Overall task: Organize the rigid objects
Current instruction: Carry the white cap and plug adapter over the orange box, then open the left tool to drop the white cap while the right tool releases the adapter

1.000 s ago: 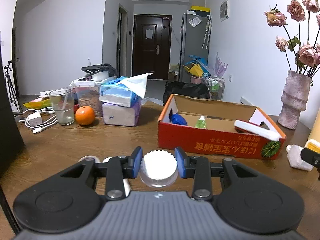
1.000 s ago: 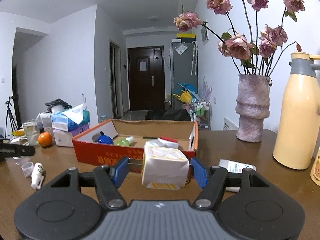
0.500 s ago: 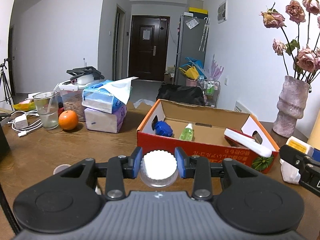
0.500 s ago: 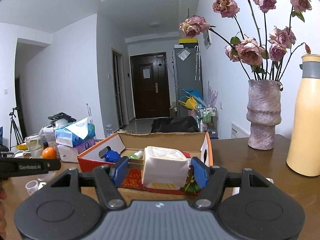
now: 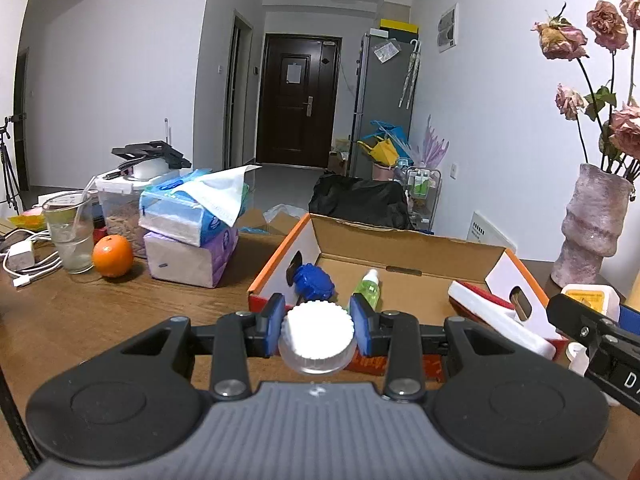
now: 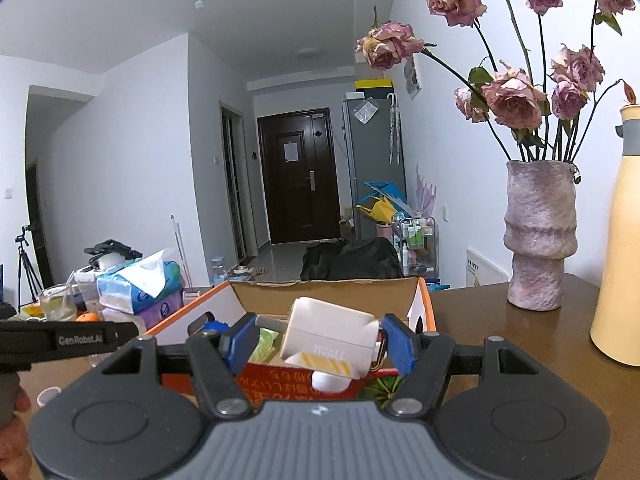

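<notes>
My left gripper (image 5: 318, 330) is shut on a small clear jar with a white ribbed cap (image 5: 317, 337), held just before the near wall of an open orange cardboard box (image 5: 404, 250). The box holds a blue object (image 5: 314, 282), a green bottle (image 5: 370, 288) and a white and red item (image 5: 494, 318). My right gripper (image 6: 320, 340) has its pads spread wider than a white square bottle (image 6: 328, 338), which hangs tilted between them, cap down, above the box's near wall (image 6: 276, 378). The right gripper also shows at the right edge of the left wrist view (image 5: 592, 326).
Stacked tissue packs (image 5: 192, 228), an orange (image 5: 112, 256), a glass with a straw (image 5: 74, 230) and white cables (image 5: 24, 256) stand left on the wooden table. A pink vase of dried roses (image 6: 540, 236) and a cream flask (image 6: 620, 240) stand at the right.
Both grippers moved forward and up to the box. The white bottle has tipped over, cap down, and the right pads stand wider apart than before.
</notes>
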{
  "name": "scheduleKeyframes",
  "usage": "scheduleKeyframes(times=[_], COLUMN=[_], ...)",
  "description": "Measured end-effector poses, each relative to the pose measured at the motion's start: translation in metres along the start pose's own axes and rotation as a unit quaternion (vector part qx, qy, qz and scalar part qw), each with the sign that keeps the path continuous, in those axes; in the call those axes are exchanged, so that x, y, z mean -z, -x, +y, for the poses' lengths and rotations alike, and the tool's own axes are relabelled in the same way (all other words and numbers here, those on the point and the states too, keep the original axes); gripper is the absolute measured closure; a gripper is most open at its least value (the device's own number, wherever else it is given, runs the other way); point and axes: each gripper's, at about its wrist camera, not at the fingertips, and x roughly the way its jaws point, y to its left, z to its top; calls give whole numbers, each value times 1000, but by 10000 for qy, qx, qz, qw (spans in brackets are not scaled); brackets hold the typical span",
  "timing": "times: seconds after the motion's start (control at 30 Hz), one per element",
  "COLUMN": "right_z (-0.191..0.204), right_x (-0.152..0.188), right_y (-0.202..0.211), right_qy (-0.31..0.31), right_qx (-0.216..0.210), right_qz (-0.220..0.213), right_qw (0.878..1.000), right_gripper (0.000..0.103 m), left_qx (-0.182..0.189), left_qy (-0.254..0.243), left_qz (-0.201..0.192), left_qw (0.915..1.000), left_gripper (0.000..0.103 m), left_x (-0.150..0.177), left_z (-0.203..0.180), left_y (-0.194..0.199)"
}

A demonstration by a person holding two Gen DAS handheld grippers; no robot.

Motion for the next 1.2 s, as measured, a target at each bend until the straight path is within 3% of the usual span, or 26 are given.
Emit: scheduleKeyframes(times=[1.2], right_z=[6], right_x=[-26], right_y=[-114], right_qy=[70], right_qx=[233], right_qz=[139], right_qw=[9996], right_gripper=[37], left_qx=[-93], left_qy=[-197], left_qz=[3], left_qw=[9998], left_gripper=[66], left_x=[-34], left_z=[-24], left_y=[-109])
